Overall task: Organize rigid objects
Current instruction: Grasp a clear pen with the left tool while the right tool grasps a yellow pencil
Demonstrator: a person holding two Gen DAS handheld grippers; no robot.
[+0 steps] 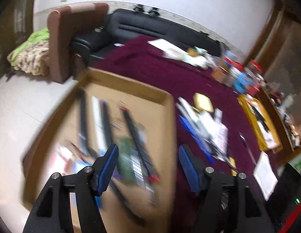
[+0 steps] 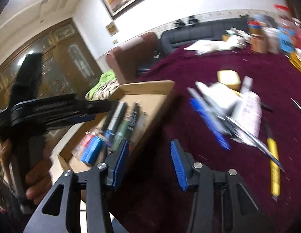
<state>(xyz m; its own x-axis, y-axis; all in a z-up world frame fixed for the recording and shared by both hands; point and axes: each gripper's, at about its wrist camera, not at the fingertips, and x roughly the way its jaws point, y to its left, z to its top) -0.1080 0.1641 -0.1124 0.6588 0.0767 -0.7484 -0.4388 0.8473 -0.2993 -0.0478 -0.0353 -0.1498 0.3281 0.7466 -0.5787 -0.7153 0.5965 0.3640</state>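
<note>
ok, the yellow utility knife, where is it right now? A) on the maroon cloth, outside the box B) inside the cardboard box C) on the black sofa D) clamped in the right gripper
A: in the right wrist view the yellow utility knife lies on the maroon cloth, well to the right of the cardboard box, and the right gripper stands open with nothing between its pads.

Motion blur leaves no text, label or number readable anywhere.
</note>
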